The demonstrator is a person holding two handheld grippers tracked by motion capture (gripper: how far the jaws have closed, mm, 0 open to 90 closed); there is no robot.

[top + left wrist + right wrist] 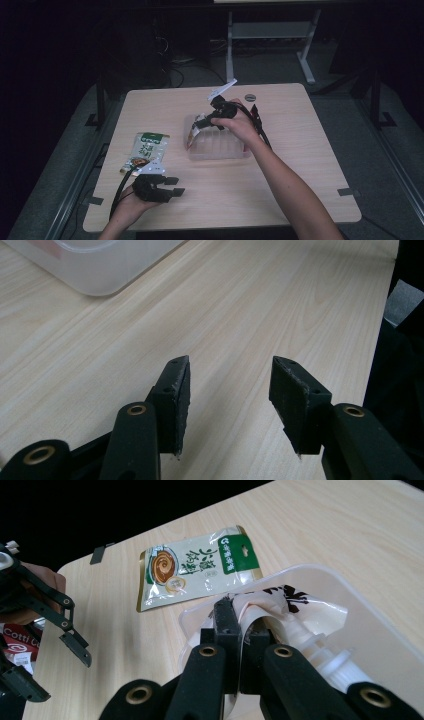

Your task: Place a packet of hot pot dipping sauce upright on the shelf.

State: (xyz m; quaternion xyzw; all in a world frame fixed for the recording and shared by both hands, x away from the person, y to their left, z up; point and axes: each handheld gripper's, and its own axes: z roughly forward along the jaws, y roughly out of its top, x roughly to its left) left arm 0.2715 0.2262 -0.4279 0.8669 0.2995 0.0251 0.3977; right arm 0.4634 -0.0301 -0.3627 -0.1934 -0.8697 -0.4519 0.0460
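Observation:
A clear plastic container (220,149) stands at the middle of the wooden table. My right gripper (201,121) hangs over its left end, shut on a white packet (192,135) with black lettering and an orange edge. In the right gripper view the jaws (239,614) pinch the packet's crumpled top (285,597), which dangles inside the container's rim (320,575). A green and white snack pouch (148,150) (195,567) lies flat to the container's left. My left gripper (172,187) (230,365) rests near the front left edge, open, with only bare tabletop between its pads.
A small dark round disc (250,97) lies near the table's far edge. A red printed packet (17,642) shows at the left of the right gripper view, by the other hand. The container's corner (95,270) lies ahead of the left jaws. A white desk frame (230,45) stands beyond.

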